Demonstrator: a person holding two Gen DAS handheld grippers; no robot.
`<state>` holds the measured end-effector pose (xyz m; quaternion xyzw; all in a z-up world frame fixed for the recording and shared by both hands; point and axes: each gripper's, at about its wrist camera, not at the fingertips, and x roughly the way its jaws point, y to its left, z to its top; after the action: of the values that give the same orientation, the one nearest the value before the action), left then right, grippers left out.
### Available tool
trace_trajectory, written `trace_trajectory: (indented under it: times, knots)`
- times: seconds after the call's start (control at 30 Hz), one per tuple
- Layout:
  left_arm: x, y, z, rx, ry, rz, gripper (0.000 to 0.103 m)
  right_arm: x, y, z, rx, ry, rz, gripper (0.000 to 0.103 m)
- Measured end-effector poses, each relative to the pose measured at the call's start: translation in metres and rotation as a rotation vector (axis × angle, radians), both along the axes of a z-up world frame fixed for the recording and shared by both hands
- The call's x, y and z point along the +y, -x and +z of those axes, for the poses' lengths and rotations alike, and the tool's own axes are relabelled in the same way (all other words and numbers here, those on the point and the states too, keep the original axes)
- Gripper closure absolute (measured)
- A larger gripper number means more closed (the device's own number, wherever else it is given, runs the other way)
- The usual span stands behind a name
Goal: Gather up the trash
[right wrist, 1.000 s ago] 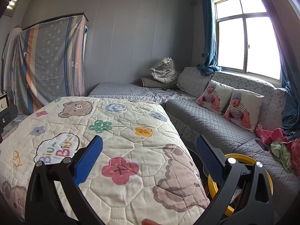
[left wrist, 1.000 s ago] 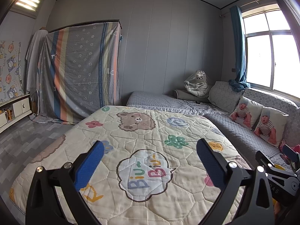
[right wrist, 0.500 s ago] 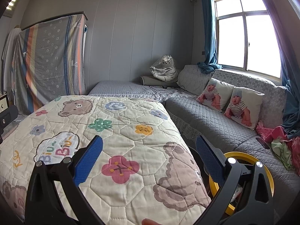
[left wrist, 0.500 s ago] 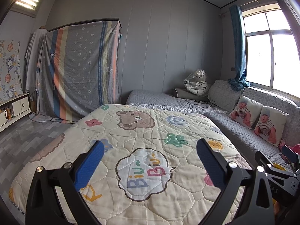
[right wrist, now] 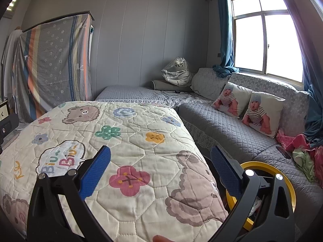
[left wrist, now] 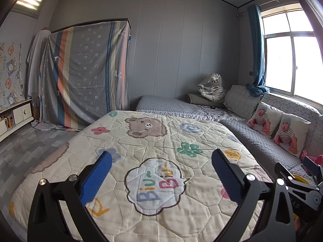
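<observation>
Yellow-rimmed bin (right wrist: 262, 166) only partly in view on the right cam: near rim and most of the inside sit behind the right gripper (right wrist: 160, 170) frame, contents too cramped to ID, just a pale scrap. On the left cam the bin shows as a thin yellow sliver, rest blocked by the other gripper's body. Pink and green cloth pile (right wrist: 302, 153) runs off the right edge. Wardrobe (left wrist: 86, 72) fully under a striped sheet, can't see what it is beneath. Cabinet (left wrist: 18, 115) cut by the left edge, shelf items too small to tell. Fingertip-like bit (right wrist: 161, 238) clipped at the bottom edge.
</observation>
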<state>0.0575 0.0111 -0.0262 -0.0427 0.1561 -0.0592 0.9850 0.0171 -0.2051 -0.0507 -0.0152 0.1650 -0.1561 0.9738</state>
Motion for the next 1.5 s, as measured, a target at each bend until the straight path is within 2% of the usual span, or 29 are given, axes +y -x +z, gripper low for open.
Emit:
trace_trajectory:
  times: [1.5]
  knots:
    - [0.000,-0.007,-0.008,0.019,0.002,-0.011,0.008,0.000,-0.004,-0.011,0.032,-0.016,0.005,0.008]
